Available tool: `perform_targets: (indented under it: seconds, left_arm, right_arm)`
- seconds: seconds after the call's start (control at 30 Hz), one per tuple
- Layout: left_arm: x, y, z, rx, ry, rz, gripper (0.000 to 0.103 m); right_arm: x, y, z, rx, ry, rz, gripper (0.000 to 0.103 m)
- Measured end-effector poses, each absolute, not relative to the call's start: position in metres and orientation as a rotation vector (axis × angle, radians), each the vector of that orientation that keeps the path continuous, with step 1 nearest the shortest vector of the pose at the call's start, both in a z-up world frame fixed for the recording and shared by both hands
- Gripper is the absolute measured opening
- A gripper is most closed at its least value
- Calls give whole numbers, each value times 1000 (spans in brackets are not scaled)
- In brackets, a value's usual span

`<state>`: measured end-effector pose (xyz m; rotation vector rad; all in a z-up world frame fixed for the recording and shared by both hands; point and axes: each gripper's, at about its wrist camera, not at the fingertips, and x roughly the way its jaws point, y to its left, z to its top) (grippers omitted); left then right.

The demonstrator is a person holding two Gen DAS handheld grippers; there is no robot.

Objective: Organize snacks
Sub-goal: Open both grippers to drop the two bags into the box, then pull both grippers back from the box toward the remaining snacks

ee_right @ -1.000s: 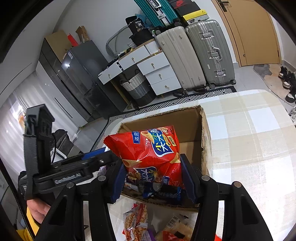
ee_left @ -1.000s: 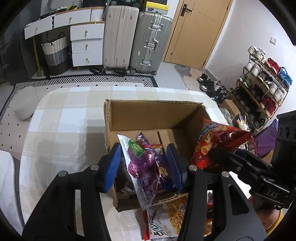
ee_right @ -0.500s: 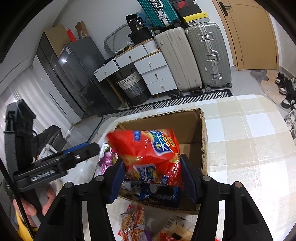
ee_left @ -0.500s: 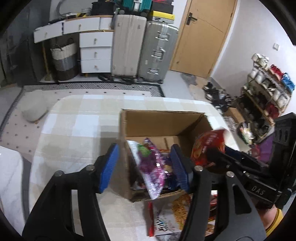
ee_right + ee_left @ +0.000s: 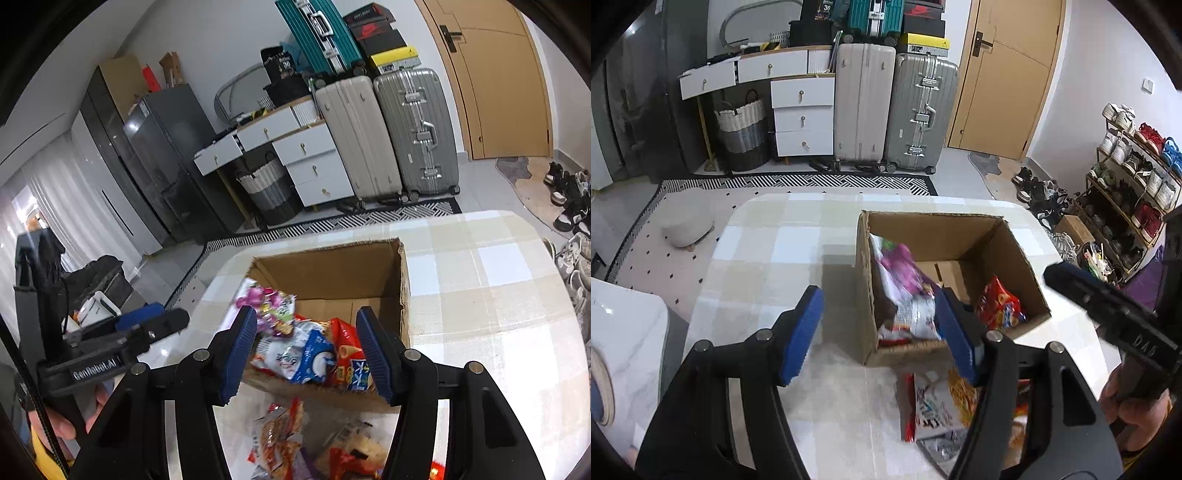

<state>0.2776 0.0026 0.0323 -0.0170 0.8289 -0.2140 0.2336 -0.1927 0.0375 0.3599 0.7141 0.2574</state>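
Both claws, left (image 5: 879,332) and right (image 5: 306,349), hang spread and empty, my left's jaws having just been opening. Below, a cardboard box (image 5: 934,229) of snacks sits on my checked desk (image 5: 768,251); suitcases (image 5: 894,110) line the far wall.

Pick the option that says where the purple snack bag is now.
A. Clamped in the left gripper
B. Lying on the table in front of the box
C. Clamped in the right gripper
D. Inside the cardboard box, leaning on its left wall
D: the purple snack bag leans on the left wall inside the cardboard box, and neither gripper holds it.

Black gripper (image 5: 879,332) – blue pads (ribbed) – silver screws
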Motion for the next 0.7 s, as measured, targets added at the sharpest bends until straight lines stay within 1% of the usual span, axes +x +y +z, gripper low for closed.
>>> perform_targets:
  seconds: [0.1,0.13,0.17,0.2,0.47,0.57,0.63,0.7]
  left_arm:
    - [252,5,45,-7,800,-207,68]
    - [241,6,50,-10,789,-210,71]
    - [234,7,53,-11,783,-212,76]
    - [223,8,58,-14,771,-213,78]
    - [150,6,87,14,713,-228,81]
    - [122,7,95,13,693,-233,85]
    - [105,7,101,11,681,-241,86]
    - [87,8,105,9,675,-249,90]
  right_arm:
    - [215,-192,52,361,683,262,57]
    - [206,-192,58,359,669,263,57]
    - [197,-192,65,355,653,266,57]
    - [188,-191,70,349,637,269,57]
    - [117,-191,106,332,554,280,58]
    - [91,-190,113,329,535,278,59]
    - [76,-189,117,326,523,278,62]
    - [63,-190,119,326,509,276,66]
